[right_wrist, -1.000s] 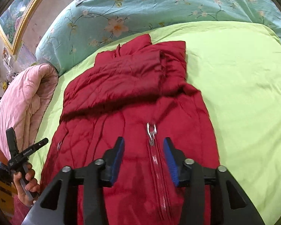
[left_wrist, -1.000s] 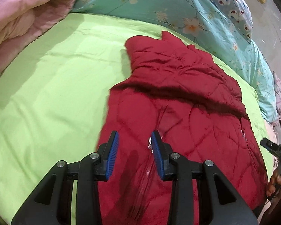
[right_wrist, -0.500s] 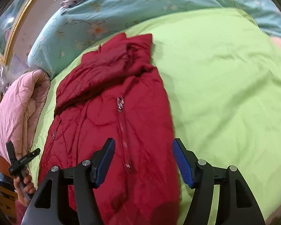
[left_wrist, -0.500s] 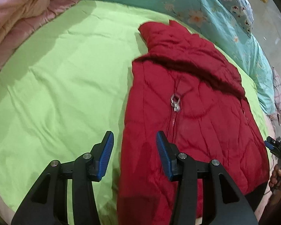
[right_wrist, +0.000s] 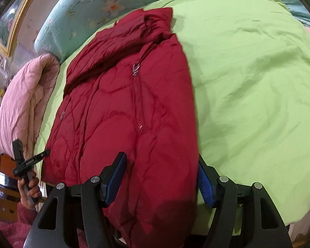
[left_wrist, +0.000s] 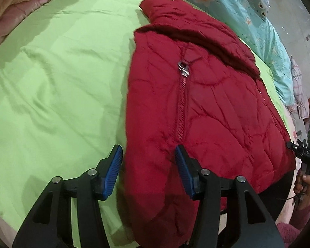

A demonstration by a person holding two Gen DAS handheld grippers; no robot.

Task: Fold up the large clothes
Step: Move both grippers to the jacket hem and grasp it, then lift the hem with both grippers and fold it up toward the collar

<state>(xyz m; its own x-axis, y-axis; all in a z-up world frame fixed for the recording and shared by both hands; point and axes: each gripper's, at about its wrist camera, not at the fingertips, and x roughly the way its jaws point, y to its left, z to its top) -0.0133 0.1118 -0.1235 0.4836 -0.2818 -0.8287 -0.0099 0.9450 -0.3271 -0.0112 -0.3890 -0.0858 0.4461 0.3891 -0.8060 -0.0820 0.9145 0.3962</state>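
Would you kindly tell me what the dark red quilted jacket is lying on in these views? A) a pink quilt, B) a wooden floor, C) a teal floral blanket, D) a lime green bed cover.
D: the dark red quilted jacket lies spread with its zipper facing up on the lime green bed cover; the pink quilt and the teal floral blanket sit beyond its edges.

Lower hem of the red quilted jacket (left_wrist: 206,111) is cut off by the bottom edge, hidden behind the left gripper (left_wrist: 148,165) body. In the right wrist view the inner blue pad (right_wrist: 204,183) of the right gripper (right_wrist: 161,177) is partly covered by the jacket edge. The pink quilt (right_wrist: 22,107) is cropped left. Wall clutter beyond it is too small to tell.
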